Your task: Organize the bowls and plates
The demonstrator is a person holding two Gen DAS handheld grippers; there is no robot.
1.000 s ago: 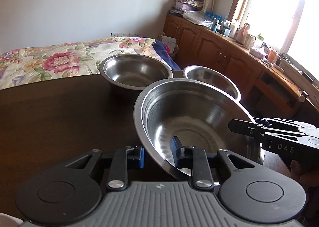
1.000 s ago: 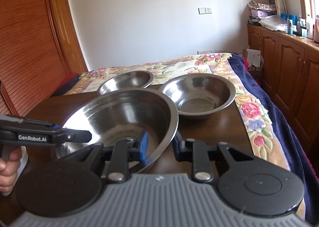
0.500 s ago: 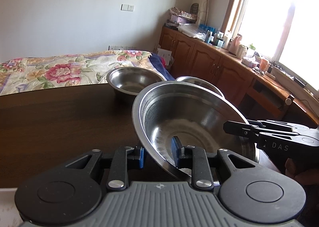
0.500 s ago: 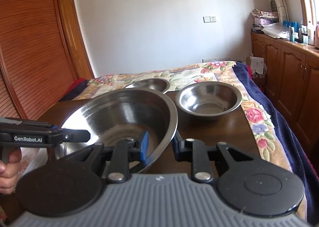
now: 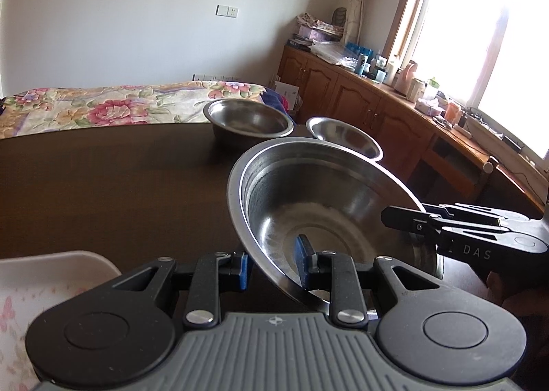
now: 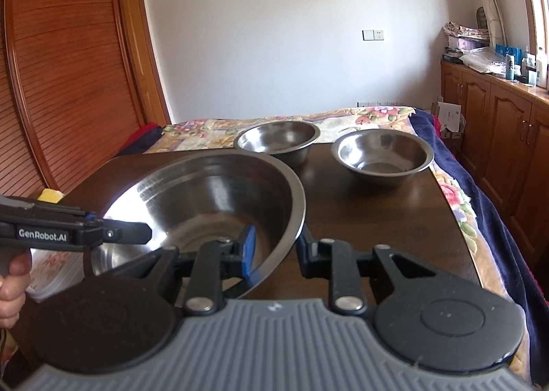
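Left wrist view: the left hand-held gripper [image 5: 272, 269] is closed on the near rim of the large round stainless-steel bowl [image 5: 329, 205], one blue-padded finger outside the wall and the other inside it. The bowl fills the frame from centre toward 3 o'clock, tilted, above the dark brown wooden worktop [image 5: 103, 192]. At 3 o'clock the right hand-held gripper [image 5: 389, 217] reaches in across the bowl's far rim. Two smaller stainless-steel bowls stand at 12 to 1 o'clock near the worktop's far edge: a deeper steel bowl [image 5: 248, 123] and, just beside it to the right, a shallower steel bowl [image 5: 345, 140]. A white floral-patterned dish [image 5: 51, 274] shows at 8 o'clock.

Right wrist view: the right hand-held gripper [image 6: 274, 248] clamps the large bowl's [image 6: 212, 205] rim, its left finger inside and its right finger outside. The bowl spreads from centre toward 9 o'clock. The left hand-held gripper [image 6: 145, 232] comes in at 9 o'clock over the opposite rim, held by a hand [image 6: 13, 277]. The deeper bowl [image 6: 278, 142] sits at 12 o'clock, the shallower bowl [image 6: 382, 157] at 1 o'clock, apart from each other.
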